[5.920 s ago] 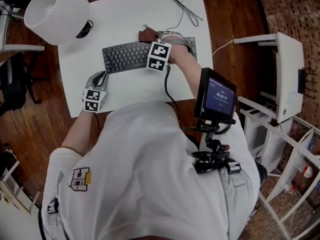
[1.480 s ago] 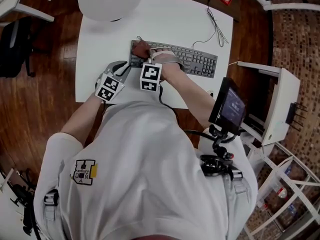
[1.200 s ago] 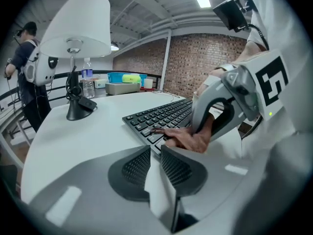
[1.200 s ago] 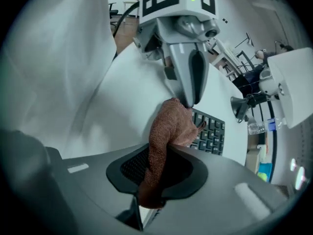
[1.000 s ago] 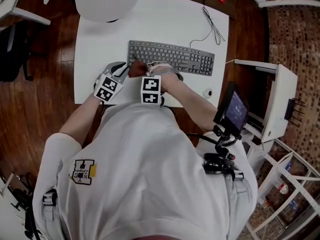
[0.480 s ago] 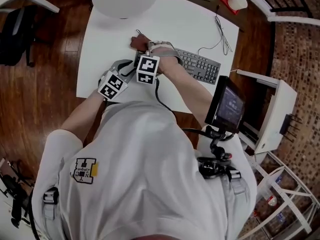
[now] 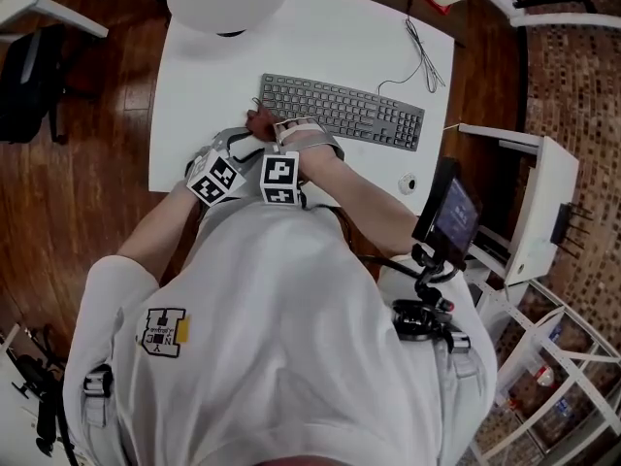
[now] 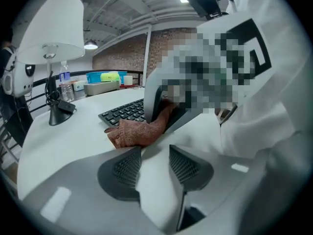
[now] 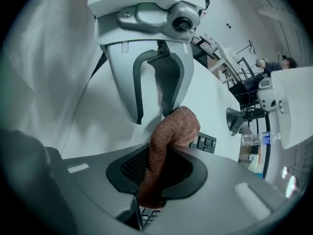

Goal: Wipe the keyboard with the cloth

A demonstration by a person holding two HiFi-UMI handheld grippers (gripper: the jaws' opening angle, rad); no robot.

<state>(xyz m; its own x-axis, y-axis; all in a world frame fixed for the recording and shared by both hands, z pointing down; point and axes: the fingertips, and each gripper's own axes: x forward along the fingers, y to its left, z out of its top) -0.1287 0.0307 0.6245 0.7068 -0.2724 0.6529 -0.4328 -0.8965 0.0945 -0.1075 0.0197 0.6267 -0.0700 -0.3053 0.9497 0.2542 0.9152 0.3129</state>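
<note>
Where the right gripper [image 9: 159,173] is clamped on the cloth [image 9: 170,131], we see a reddish-brown, coarsely woven rag. It is bunched into a thick fold that rises out of the pads and bends over at its top.

From the head view, the cloth [image 7: 254,122] is only a small dark wad at the near left corner of the keyboard [image 7: 344,112] on the white desk [image 7: 204,85]. The right gripper [image 7: 275,132] is over it and the left gripper [image 7: 240,144] just beside it.

The left gripper view gives us what the other two do not: the cloth [image 8: 133,132] has its lower end lying on the desk, right at the front edge of the keyboard [image 8: 122,112]. There we also read the left gripper [image 8: 153,154]. Its jaws have just been opening, stand apart, and have only bare desk between them. The right gripper view alone shows the weave up close.
</note>
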